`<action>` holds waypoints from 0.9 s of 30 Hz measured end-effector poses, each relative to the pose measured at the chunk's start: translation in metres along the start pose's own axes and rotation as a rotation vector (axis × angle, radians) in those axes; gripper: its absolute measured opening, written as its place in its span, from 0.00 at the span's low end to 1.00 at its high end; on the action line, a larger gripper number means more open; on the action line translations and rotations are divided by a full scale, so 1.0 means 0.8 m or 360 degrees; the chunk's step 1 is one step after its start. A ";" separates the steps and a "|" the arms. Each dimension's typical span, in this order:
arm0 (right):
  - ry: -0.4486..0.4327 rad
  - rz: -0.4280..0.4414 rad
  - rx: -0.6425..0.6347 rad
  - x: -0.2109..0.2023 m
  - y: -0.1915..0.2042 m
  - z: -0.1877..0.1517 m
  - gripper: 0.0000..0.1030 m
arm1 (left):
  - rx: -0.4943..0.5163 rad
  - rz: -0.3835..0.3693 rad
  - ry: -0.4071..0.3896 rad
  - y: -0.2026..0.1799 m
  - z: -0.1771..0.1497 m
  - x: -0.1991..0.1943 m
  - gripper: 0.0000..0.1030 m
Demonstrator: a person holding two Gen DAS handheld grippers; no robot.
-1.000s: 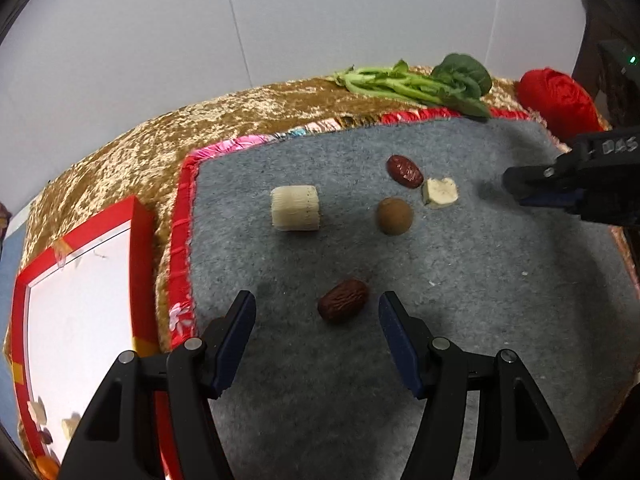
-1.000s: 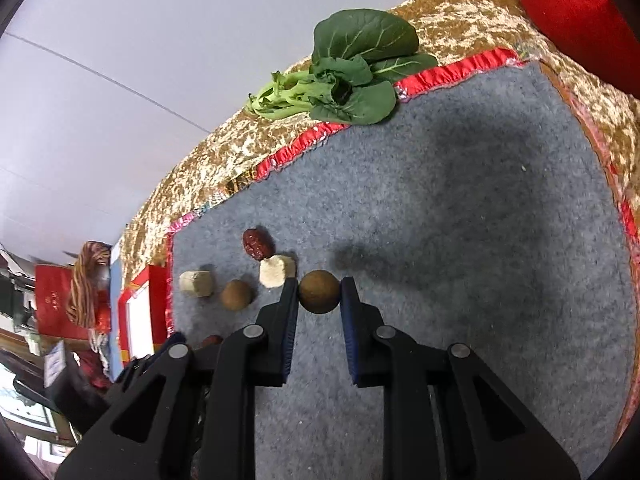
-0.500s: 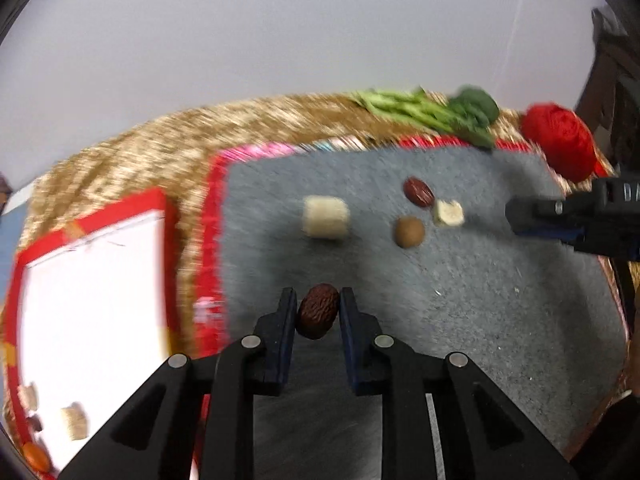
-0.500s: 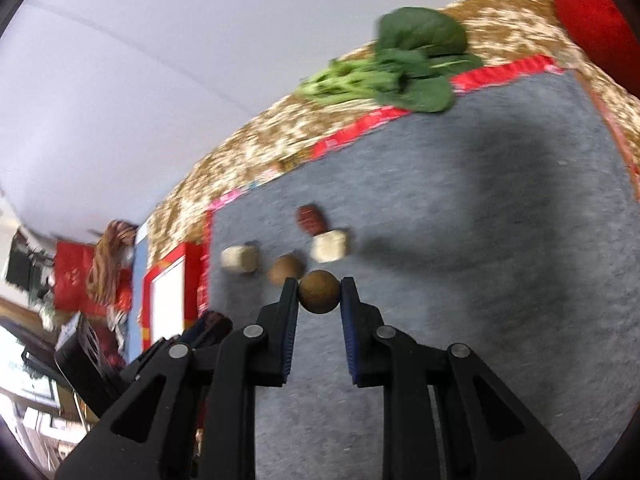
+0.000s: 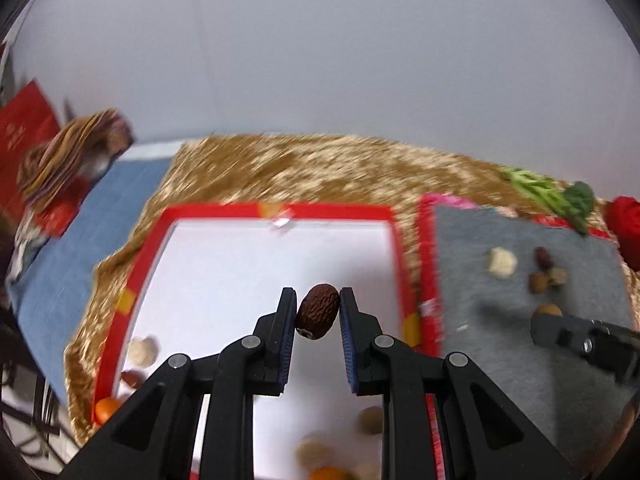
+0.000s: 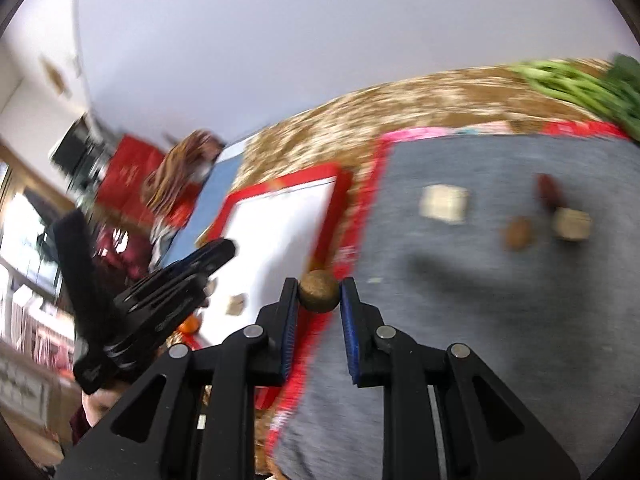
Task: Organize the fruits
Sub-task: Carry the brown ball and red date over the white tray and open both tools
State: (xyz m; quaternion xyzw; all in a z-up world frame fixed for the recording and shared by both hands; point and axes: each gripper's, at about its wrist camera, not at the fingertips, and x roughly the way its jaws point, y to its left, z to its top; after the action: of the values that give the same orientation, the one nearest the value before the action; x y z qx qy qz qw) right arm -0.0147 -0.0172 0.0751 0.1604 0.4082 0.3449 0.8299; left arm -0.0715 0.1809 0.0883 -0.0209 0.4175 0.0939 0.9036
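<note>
My left gripper point(image 5: 318, 312) is shut on a wrinkled dark red date point(image 5: 317, 311) and hangs above the white, red-rimmed tray point(image 5: 276, 212). Several small fruits lie at the tray's near end, among them a pale chunk point(image 5: 143, 351) and an orange piece point(image 5: 105, 408). My right gripper point(image 6: 319, 292) is shut on a round brown fruit point(image 6: 319, 290) over the grey mat's point(image 6: 500, 320) left edge, beside the tray point(image 6: 280, 192). On the mat remain a pale cylinder point(image 6: 444, 203), a brown ball point(image 6: 520, 233), a pale chunk point(image 6: 570, 224) and a red date point(image 6: 547, 192).
A gold crushed-velvet cloth point(image 5: 320, 164) covers the table under tray and mat. Leafy greens point(image 5: 556, 196) and a red ball point(image 5: 626, 228) sit at the far right. A blue cloth point(image 5: 92, 236) and a striped bundle point(image 5: 68, 160) lie left of the table.
My left gripper shut on the date, lifted it off the mat and carried it left over the tray. My right gripper, still holding the brown fruit, swung left towards the tray.
</note>
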 end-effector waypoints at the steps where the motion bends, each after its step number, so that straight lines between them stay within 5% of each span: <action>1: 0.0009 0.0007 -0.0031 0.008 0.010 -0.003 0.22 | -0.0021 0.0001 0.0018 0.008 -0.001 0.002 0.19; 12: 0.0170 0.0002 -0.0286 0.080 0.065 -0.037 0.22 | 0.0047 0.0280 0.0040 0.041 -0.012 0.004 0.20; 17: 0.0233 -0.0016 -0.0360 0.102 0.078 -0.047 0.22 | 0.0109 0.0377 -0.0054 0.043 -0.013 -0.010 0.20; 27: 0.0267 -0.0061 -0.0428 0.112 0.084 -0.057 0.22 | 0.0173 0.0437 -0.0196 0.033 -0.007 -0.029 0.20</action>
State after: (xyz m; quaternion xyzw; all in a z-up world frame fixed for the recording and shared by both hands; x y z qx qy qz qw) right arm -0.0420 0.0930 0.0333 0.0106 0.4293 0.3928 0.8132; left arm -0.0952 0.2030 0.1032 0.0910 0.3647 0.1949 0.9060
